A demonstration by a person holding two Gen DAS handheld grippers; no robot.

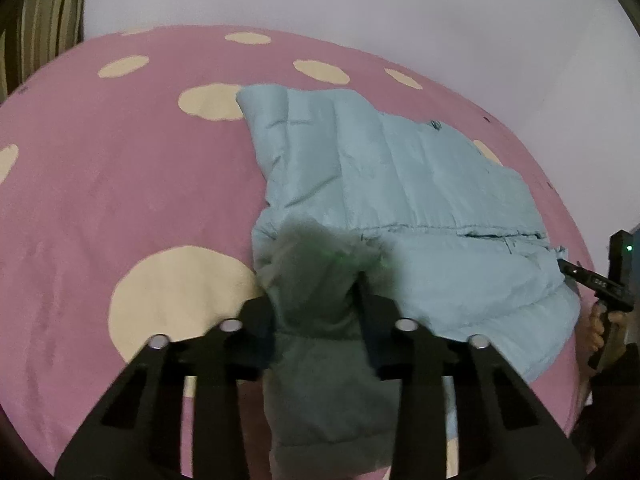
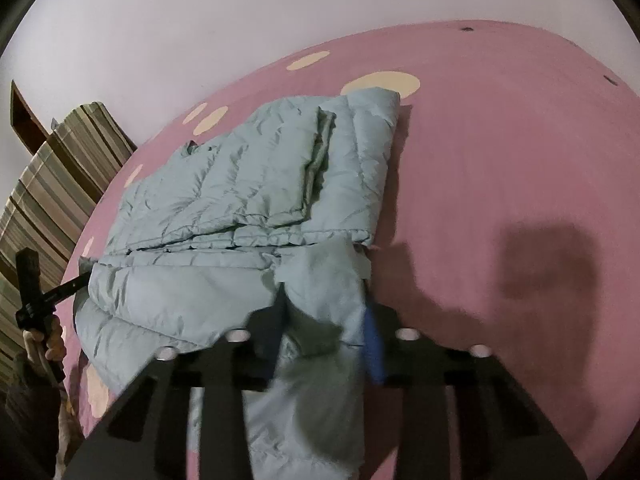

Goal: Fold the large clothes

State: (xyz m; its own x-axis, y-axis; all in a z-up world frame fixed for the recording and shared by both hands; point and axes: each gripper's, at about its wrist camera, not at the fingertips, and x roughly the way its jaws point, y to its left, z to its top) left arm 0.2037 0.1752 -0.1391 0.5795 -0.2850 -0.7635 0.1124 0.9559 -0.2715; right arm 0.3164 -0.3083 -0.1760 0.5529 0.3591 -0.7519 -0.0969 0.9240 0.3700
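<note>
I have the left gripper [image 1: 316, 320] and right gripper [image 2: 320, 320] jaws clamped on the pale-blue quilted puffer jacket [image 1: 400, 168] near edge. Next: carry it over the far half on the pink spotted bed [image 1: 120, 180].

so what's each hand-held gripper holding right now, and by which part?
Both grip the light blue puffer jacket: left hand-held gripper and right hand-held gripper each pinch a bunch of fabric at its near edge.
</note>
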